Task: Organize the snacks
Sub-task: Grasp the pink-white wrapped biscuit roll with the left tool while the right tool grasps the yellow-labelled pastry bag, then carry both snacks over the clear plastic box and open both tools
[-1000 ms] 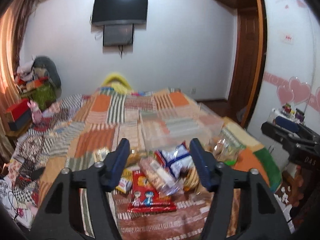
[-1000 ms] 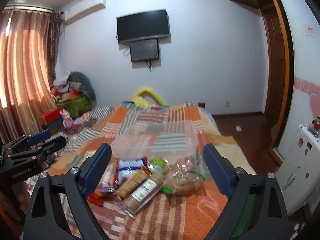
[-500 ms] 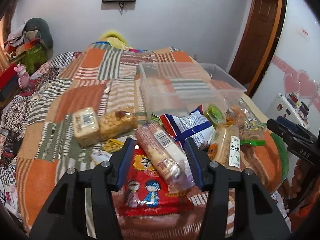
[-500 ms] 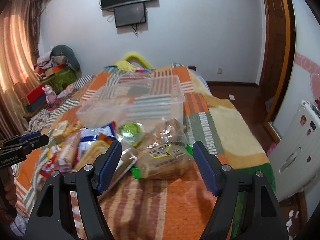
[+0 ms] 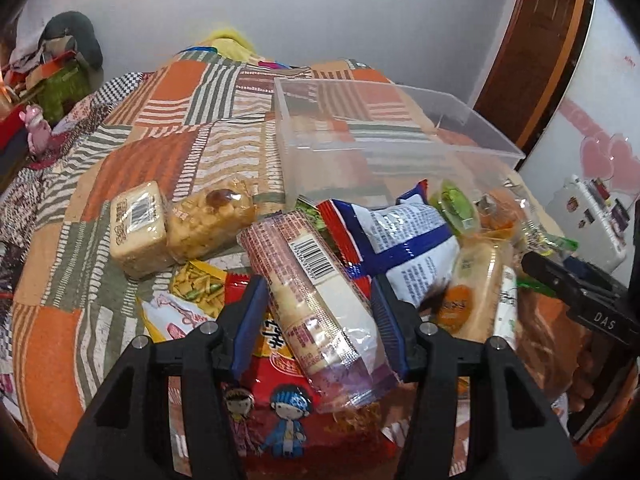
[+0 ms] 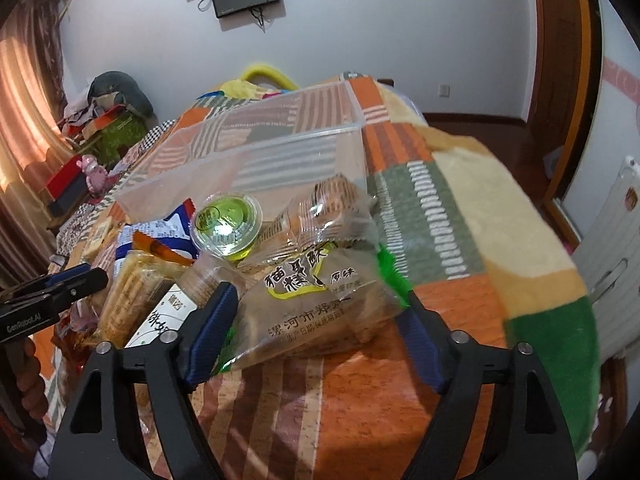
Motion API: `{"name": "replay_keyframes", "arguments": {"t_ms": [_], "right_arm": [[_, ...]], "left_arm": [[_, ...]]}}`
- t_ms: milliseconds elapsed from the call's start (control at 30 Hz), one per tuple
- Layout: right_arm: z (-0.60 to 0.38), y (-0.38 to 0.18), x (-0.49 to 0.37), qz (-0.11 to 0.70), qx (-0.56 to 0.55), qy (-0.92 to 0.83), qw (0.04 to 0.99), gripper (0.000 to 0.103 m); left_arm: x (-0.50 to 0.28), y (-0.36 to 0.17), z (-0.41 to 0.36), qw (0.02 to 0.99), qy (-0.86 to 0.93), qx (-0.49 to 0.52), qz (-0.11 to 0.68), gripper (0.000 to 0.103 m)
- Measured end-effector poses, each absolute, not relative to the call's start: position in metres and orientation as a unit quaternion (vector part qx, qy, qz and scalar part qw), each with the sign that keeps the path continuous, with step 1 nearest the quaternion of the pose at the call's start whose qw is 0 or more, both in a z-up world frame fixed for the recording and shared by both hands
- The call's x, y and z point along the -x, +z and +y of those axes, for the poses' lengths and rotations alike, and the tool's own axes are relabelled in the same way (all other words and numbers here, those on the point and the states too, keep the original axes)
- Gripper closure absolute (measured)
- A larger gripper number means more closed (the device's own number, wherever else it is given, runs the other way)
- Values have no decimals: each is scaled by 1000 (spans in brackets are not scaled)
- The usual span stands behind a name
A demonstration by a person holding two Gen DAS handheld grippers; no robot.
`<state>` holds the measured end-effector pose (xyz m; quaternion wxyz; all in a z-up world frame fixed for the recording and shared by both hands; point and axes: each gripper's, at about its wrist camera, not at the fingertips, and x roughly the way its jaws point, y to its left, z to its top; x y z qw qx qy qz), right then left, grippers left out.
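Observation:
A pile of snack packs lies on a patchwork bedspread in front of an empty clear plastic bin [image 5: 384, 140], which also shows in the right wrist view [image 6: 256, 160]. My left gripper [image 5: 320, 316] is open, its jaws on either side of a long pink-and-white cracker roll [image 5: 308, 280] that lies on a red snack bag [image 5: 276, 404]. My right gripper [image 6: 316, 320] is open, its jaws on either side of a clear bag of brown pastries [image 6: 316, 280]. A green jelly cup [image 6: 224, 224] sits just behind that bag.
Two wrapped cake blocks [image 5: 140, 224] lie left of the pile. A blue-and-white bag [image 5: 408, 244] and a biscuit pack [image 5: 476, 288] lie between the grippers. The bed's right edge [image 6: 560, 280] drops to the floor beside a white cabinet [image 6: 616, 264]. Clutter stands at the far left [image 5: 52, 80].
Both grippers have moved down and forward onto the pile. The left jaws now straddle the cracker roll and the right jaws straddle the pastry bag.

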<state>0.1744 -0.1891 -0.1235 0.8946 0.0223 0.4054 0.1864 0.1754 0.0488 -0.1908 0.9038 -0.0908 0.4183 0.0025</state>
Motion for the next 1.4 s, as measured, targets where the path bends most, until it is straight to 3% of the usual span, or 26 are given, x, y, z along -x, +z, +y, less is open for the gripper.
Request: {"name": "replay_keyframes", "arguments": {"t_ms": [367, 533, 1033, 1267, 1300, 1400], "right_arm": [[-189, -128, -180, 411, -34, 188, 891, 24], [-189, -125, -178, 407, -31, 189, 893, 33], [-204, -107, -167, 378, -47, 184, 906, 51], [-206, -90, -173, 355, -50, 186, 915, 55], [-204, -86, -176, 347, -46, 186, 918, 59], [-200, -77, -182, 336, -40, 198, 920, 95]], "left_arm": [[-193, -207, 60, 892, 26, 105, 438, 49], [-191, -211, 61, 894, 28, 119, 430, 58], [-165, -187, 64, 910, 31, 104, 400, 58], [-159, -157, 57, 923, 21, 96, 372, 58], [-160, -152, 55, 925, 19, 93, 367, 58], [-165, -141, 50, 930, 12, 91, 355, 58]]}}
